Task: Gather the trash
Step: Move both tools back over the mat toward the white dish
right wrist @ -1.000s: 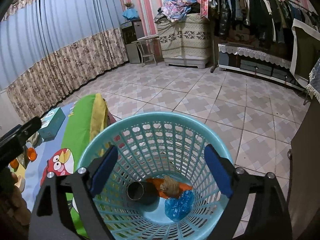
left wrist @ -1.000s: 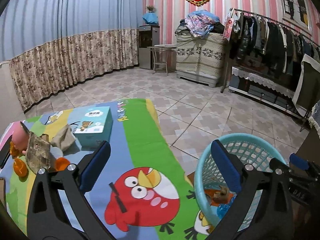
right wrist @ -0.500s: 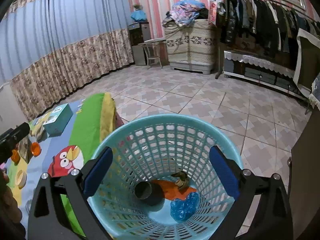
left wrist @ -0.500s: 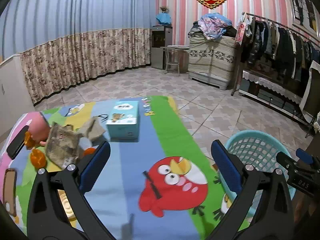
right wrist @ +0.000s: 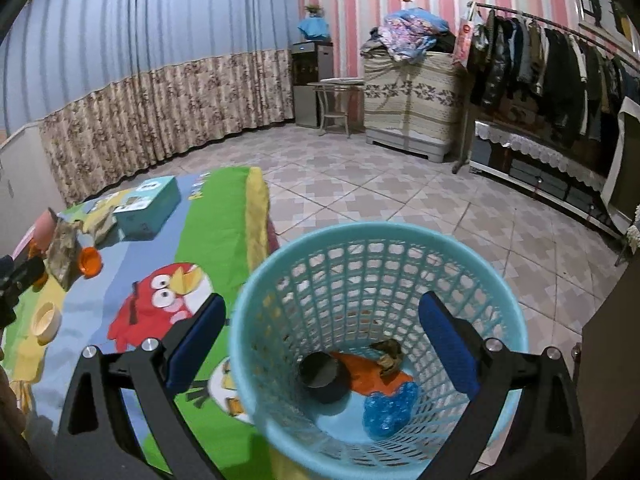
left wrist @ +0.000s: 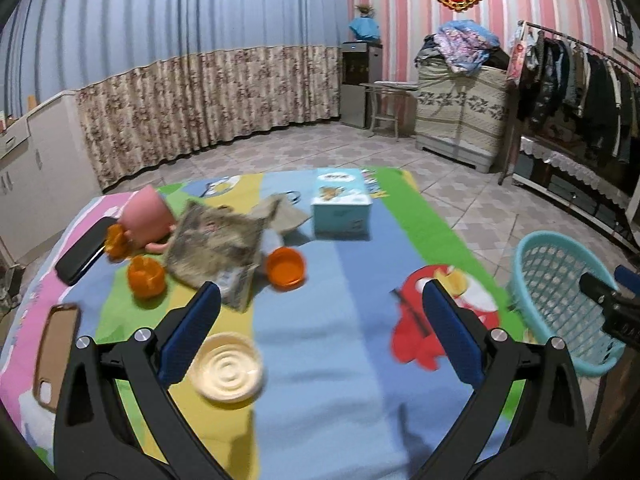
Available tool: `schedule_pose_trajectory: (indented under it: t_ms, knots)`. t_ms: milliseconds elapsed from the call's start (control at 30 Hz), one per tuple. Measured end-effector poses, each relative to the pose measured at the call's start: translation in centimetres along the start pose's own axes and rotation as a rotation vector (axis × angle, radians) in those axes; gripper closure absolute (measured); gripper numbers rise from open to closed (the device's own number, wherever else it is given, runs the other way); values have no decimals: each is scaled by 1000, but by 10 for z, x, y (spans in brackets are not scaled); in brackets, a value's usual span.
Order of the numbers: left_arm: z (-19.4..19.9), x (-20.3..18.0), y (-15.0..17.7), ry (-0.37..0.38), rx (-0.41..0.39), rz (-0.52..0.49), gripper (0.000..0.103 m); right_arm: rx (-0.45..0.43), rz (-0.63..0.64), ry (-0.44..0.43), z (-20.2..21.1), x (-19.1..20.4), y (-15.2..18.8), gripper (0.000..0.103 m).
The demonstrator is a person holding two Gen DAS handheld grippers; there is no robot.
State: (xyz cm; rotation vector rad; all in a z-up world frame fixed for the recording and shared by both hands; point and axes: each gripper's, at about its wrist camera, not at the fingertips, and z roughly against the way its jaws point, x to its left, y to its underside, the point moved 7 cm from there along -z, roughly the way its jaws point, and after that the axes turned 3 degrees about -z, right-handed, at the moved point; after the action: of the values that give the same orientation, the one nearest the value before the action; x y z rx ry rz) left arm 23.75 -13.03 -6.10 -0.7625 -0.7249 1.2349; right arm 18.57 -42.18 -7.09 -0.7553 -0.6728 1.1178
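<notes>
The left tool [left wrist: 320,308] hangs released over the surface [left wrist: 340,360], which is covered by a cartoon cloth, its jaws spread wide with nothing between them. Just beyond its left finger lies a crumpled wrapper [left wrist: 218,250], with an orange cap [left wrist: 285,268] touching its right edge and an orange piece [left wrist: 146,278] at its left. A cream lid [left wrist: 226,372] sits by the left finger, nearer the camera. Behind the wrapper lie a pink cup [left wrist: 146,218] on its side and a crumpled beige scrap [left wrist: 280,216]; a tissue box [left wrist: 340,208] stands further right. A dark phone [left wrist: 86,250] and a brown case [left wrist: 54,352] lie near the left edge.

The right tool [right wrist: 322,316] is released too — its fingers straddle the near rim of the basket [right wrist: 400,236] without gripping it. The basket stands on the floor just beside the surface. Inside it are a black cup [right wrist: 322,374], an orange wrapper [right wrist: 368,374], a brown scrap [right wrist: 390,356] and a blue crumpled bag [right wrist: 390,406] — all at the bottom.
</notes>
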Motion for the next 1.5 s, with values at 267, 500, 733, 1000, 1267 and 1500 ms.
schedule_pose_trajectory:
  t_ms: [267,500,733,1000,1267,1500]
  knots:
    - [8,40,16,-35,15,46,6,-3,27,-54,11,35,7,8]
    - [12,67,25,-59,21,71,6,-2,82,-68,16,59,12,8]
    - [15,84,33,-81,20,72,6,6,125,-84,20,80,17,8]
    - [17,104,38,-96,20,85,6,10,148,-88,21,96,21,8]
    - [19,124,42,-116,19,103,6,22,114,-107,21,102,24,8]
    - [20,139,48,-126,23,115,6,18,109,-107,21,105,25,8]
